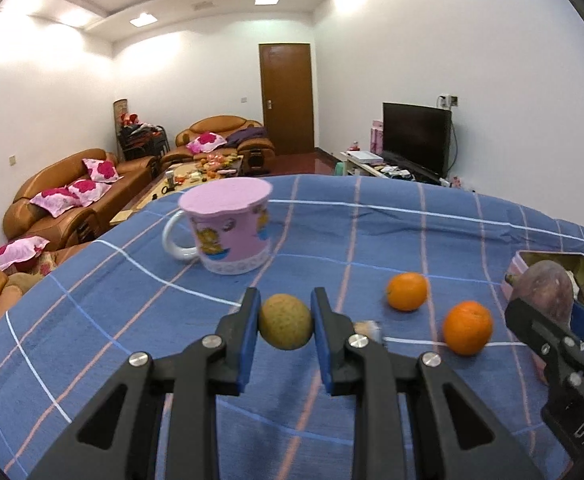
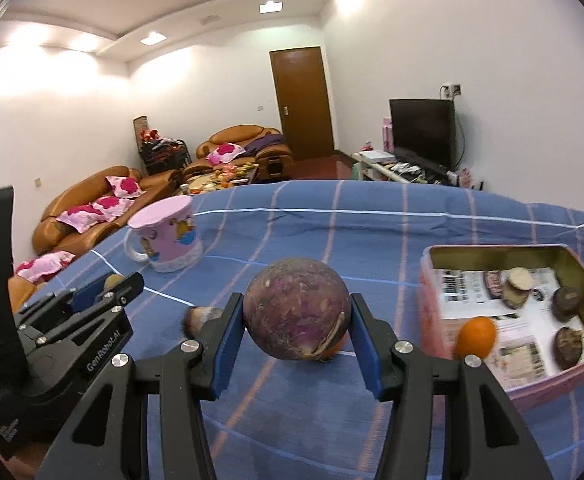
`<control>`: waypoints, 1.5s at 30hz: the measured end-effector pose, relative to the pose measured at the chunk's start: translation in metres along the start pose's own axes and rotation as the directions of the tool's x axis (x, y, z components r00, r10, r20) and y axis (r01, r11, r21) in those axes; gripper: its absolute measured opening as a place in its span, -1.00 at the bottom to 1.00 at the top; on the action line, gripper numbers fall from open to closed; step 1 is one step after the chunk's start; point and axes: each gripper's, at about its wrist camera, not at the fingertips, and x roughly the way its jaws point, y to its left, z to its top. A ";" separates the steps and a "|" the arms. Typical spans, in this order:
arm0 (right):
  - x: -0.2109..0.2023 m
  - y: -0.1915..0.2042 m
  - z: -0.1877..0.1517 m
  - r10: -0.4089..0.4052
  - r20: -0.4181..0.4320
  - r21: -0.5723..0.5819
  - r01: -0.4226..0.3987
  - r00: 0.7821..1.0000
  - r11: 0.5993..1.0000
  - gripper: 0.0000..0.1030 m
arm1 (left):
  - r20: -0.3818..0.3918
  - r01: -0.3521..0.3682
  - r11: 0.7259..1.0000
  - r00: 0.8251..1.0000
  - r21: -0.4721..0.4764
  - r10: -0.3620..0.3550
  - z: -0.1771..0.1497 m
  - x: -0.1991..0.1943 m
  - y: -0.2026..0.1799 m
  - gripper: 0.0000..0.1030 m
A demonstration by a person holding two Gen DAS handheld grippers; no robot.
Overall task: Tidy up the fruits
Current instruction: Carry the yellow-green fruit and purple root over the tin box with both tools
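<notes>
My left gripper (image 1: 286, 320) is shut on a small yellow-green round fruit (image 1: 286, 322), held a little above the blue checked cloth (image 1: 132, 320). My right gripper (image 2: 297, 322) is shut on a large purple round fruit (image 2: 296, 312), lifted off the cloth; it also shows at the right edge of the left wrist view as the right gripper (image 1: 547, 312). Two oranges (image 1: 407, 291) (image 1: 467, 327) lie on the cloth between the grippers. A pink tin box (image 2: 491, 250) at the right holds several brown pieces on printed paper. One orange (image 2: 476, 336) sits by the box's near-left corner.
A pink mug (image 1: 230, 230) with a pink lid stands at the far left of the cloth. A small brown-white item (image 2: 200, 318) lies just left of my right gripper. Sofas, a low table, a door and a television fill the room beyond the table's far edge.
</notes>
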 end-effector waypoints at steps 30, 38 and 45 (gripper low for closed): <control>-0.052 -0.104 -0.008 -0.188 0.063 -0.014 0.189 0.980 0.982 0.03 | 0.017 0.127 0.985 0.991 0.119 -0.130 -0.002 -0.029 -0.123 -0.47; -0.059 -0.139 -0.006 -0.240 0.063 0.011 0.239 0.969 0.971 0.03 | 0.023 0.162 0.976 0.986 0.149 -0.167 -0.002 -0.035 -0.158 -0.47; -0.062 -0.165 -0.005 -0.280 0.051 0.036 0.279 0.959 0.960 0.03 | 0.024 0.198 0.964 0.978 0.178 -0.206 -0.001 -0.038 -0.189 -0.47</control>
